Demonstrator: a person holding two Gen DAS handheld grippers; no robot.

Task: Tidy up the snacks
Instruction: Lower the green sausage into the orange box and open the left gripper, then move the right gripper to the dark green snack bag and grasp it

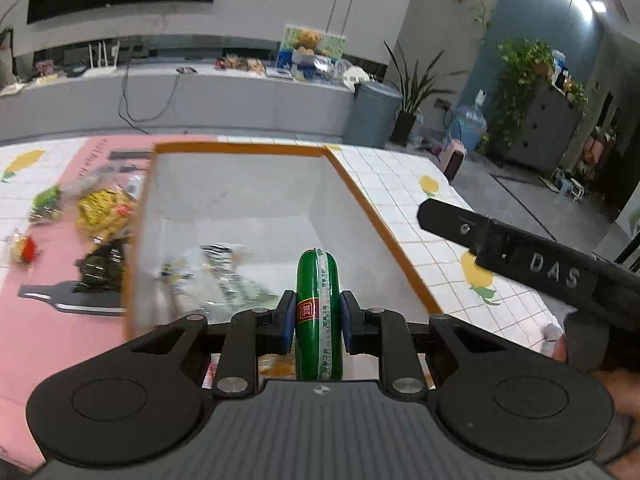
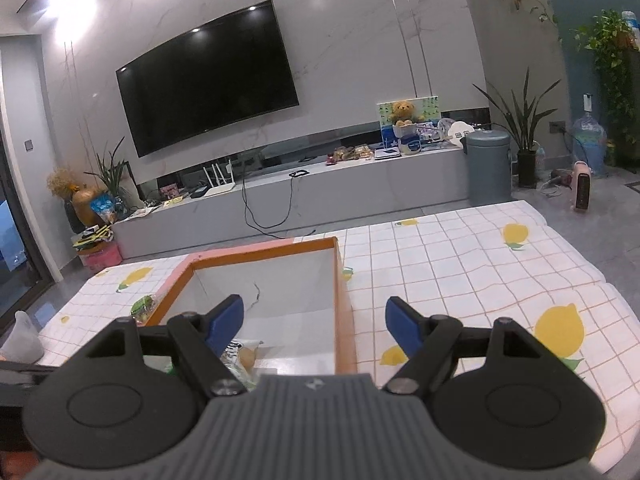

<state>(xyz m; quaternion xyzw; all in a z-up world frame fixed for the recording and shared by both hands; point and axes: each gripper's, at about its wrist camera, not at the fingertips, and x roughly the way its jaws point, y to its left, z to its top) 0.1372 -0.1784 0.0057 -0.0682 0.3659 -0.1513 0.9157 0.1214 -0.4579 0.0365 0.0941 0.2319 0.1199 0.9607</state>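
The left gripper [image 1: 314,316] is clamped on a green plastic-wrapped sausage stick [image 1: 318,312], poised over the near edge of the white orange-rimmed cardboard box [image 1: 360,196]. I'd carry it further over the box's open middle before releasing, clear of the right gripper [image 2: 314,320], whose jaws stand apart and empty.

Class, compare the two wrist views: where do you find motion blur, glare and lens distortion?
Left wrist view: the loose snack packets and the box edge are smeared by motion, while the green sausage in the left hand-held gripper stays sharp. Right wrist view: ceiling lights flare white; the television bows from fisheye.
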